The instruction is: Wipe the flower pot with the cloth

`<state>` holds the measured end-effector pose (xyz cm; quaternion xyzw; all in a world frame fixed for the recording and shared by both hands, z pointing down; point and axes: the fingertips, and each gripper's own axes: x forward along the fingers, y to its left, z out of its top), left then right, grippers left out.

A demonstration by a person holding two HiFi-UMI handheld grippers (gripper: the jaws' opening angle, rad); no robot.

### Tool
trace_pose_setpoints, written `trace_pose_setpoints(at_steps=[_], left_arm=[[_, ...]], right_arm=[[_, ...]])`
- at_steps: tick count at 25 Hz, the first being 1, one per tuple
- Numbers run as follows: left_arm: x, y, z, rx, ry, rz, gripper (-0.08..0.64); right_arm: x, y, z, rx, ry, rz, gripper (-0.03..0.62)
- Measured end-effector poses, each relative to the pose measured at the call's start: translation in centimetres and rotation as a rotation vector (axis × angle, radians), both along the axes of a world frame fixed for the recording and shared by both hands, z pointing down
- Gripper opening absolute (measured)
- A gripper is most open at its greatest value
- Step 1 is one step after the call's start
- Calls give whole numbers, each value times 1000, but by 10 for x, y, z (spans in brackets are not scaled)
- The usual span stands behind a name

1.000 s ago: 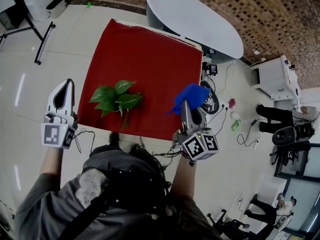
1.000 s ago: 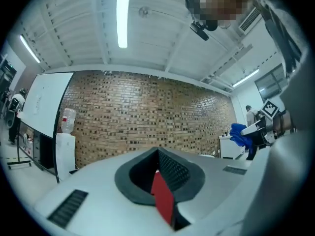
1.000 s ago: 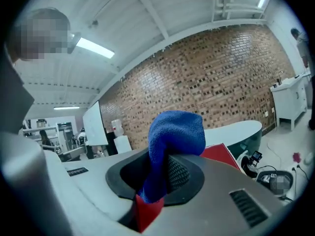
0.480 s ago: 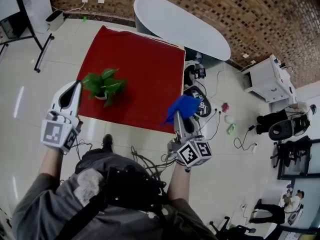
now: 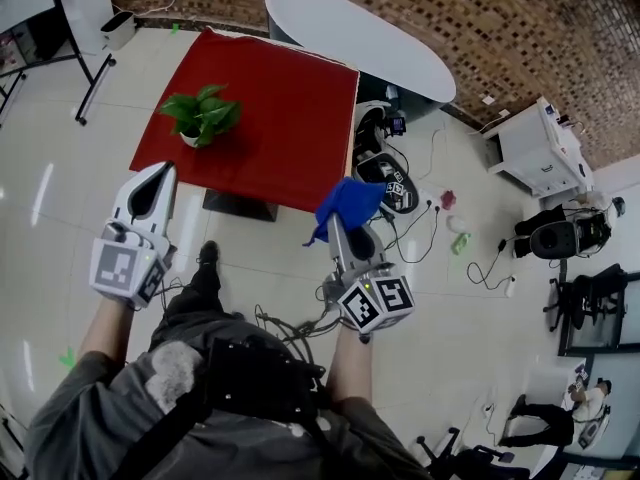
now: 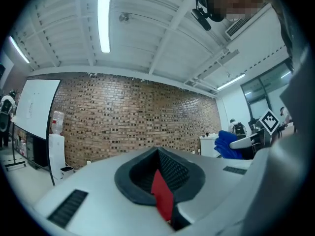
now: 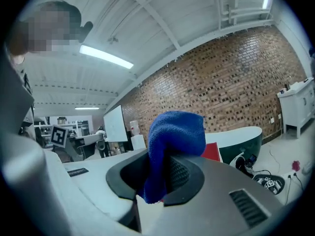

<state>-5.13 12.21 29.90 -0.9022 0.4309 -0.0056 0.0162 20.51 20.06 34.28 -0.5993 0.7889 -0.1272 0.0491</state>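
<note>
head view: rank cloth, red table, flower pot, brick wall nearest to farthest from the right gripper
1. cloth, in the right gripper's fingers
2. red table, just ahead
3. flower pot, by the table's left edge
4. brick wall, beyond everything

Lab-like office: brick wall point(image 5: 520, 38), whiteboard point(image 6: 35, 109), floor cables point(image 5: 430, 236).

Counter point(image 5: 285, 108): red top, standing on pale tiled floor point(image 5: 60, 198). One item on it: flower pot point(image 5: 189, 139) with a green leafy plant point(image 5: 205, 113), upright, close to the left edge, nearer the near-left corner. Cables point(image 5: 400, 193) lie on the floor just off the right edge.
</note>
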Motion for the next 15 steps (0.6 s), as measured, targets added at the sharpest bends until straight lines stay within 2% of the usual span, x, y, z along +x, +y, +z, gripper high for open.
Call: trace_pose_setpoints(at_steps=[9,15], left_arm=[[16,96,-27,-42,15,8,23],[25,148,-62,54,10,41,23]], right_arm=[[-15,96,-39,74,63,-23,77],[-27,140,-74,131,94,-49,76]])
